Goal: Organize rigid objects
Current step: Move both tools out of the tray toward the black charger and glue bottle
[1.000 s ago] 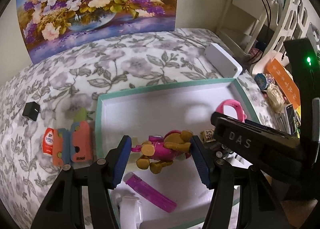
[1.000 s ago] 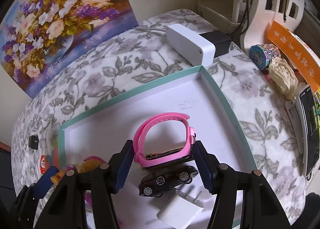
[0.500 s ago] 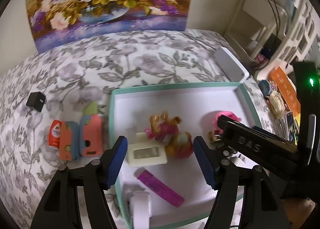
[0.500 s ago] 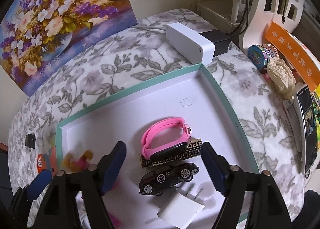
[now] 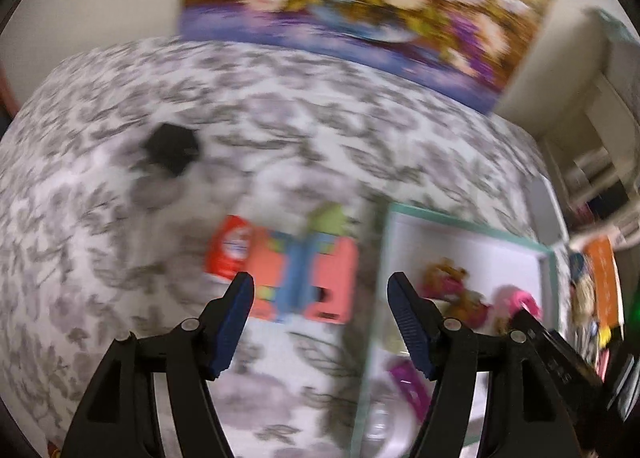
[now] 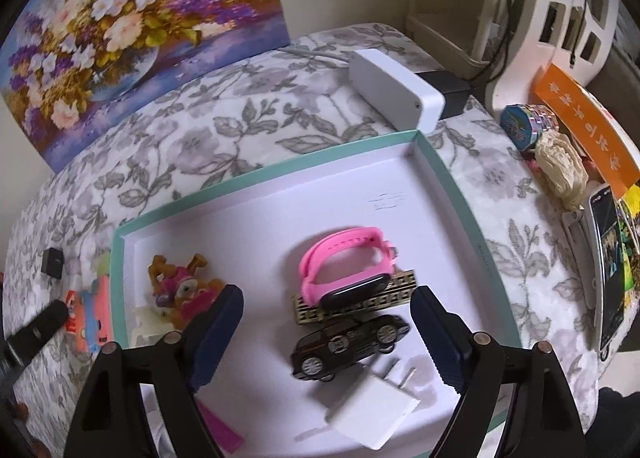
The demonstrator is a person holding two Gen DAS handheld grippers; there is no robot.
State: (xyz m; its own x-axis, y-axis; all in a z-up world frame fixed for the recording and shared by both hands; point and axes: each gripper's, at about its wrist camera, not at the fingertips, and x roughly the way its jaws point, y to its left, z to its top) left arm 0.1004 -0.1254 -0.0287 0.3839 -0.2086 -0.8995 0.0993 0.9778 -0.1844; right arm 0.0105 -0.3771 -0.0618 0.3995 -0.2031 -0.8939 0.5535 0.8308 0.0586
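A white tray with a teal rim (image 6: 256, 174) holds a pink watch (image 6: 344, 262) on a gold patterned block, a black toy car (image 6: 348, 342), a white plug (image 6: 372, 406) and a pink and brown toy dog (image 6: 180, 286). My right gripper (image 6: 326, 322) is open and empty above the car. My left gripper (image 5: 320, 310) is open and empty above the floral cloth, over a salmon and blue toy (image 5: 304, 278) left of the tray (image 5: 384, 258). A small red packet (image 5: 228, 250) and a black cube (image 5: 172, 146) lie further left. The left wrist view is blurred.
A flower painting (image 6: 132, 22) leans on the back wall. A white box (image 6: 396, 94) sits behind the tray. A tape roll (image 6: 524, 126), an orange card (image 6: 584, 130) and a phone (image 6: 608, 262) lie at the right. A magenta strip (image 6: 220, 430) lies in the tray's front.
My left gripper swung left from above the tray to over the salmon toy, leaving the toy dog in the tray. My right gripper let go of the pink watch and opened wider.
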